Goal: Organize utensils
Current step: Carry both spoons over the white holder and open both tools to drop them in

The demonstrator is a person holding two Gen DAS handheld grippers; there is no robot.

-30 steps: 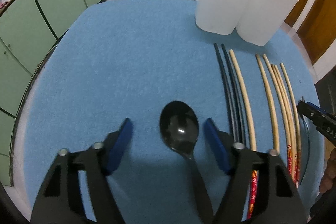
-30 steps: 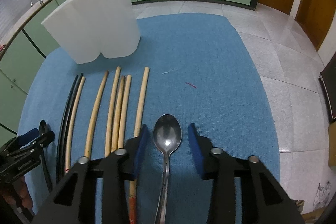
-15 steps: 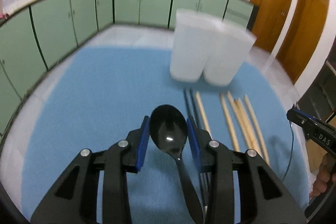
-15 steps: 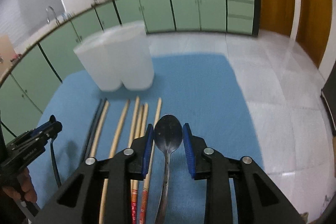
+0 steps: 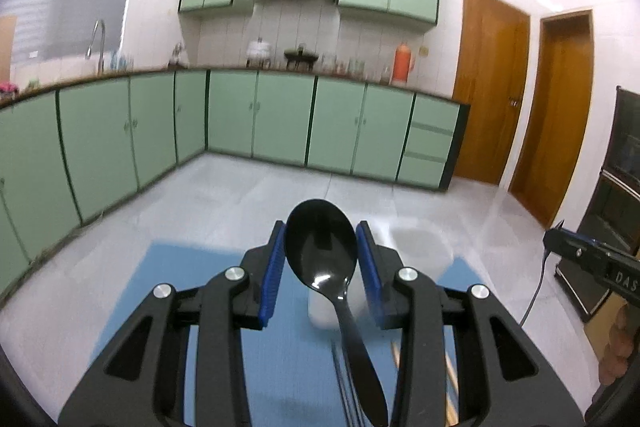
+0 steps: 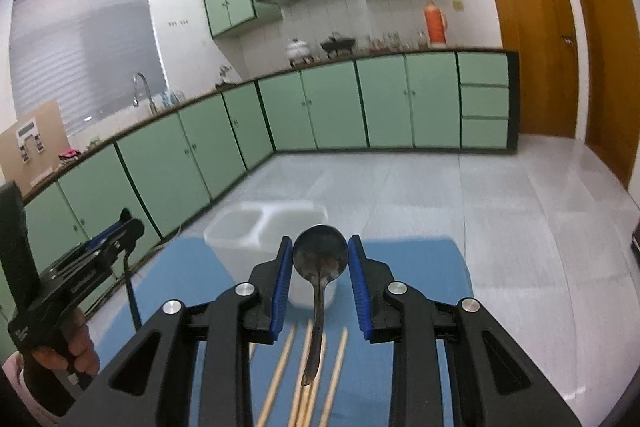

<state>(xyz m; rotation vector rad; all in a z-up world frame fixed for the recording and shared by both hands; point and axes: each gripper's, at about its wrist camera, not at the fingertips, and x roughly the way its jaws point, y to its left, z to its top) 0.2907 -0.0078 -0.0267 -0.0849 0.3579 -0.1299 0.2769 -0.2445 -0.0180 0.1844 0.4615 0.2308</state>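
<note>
My left gripper (image 5: 321, 251) is shut on the bowl of a black plastic spoon (image 5: 322, 247), whose handle hangs down and back toward the camera. Across from it, my right gripper (image 6: 320, 261) is shut on the bowl of a metal spoon (image 6: 320, 255), its handle drooping over the chopsticks (image 6: 280, 375). Both spoons are held well above the blue mat (image 6: 416, 267). A white two-compartment holder (image 6: 264, 227) stands on the mat ahead of both grippers; in the left wrist view the holder (image 5: 420, 247) shows partly behind the fingers. Black chopsticks (image 5: 340, 379) lie below the left gripper.
Green cabinets (image 5: 280, 123) line the far walls under a counter with a sink tap (image 5: 98, 39). Wooden doors (image 5: 560, 115) stand at the right. A dark appliance (image 5: 616, 187) is at the far right. White floor tiles (image 6: 500, 207) surround the table.
The left gripper closed on the black spoon. Both grippers then rose from the mat with their spoons and tilted up, so the views now look across the kitchen.
</note>
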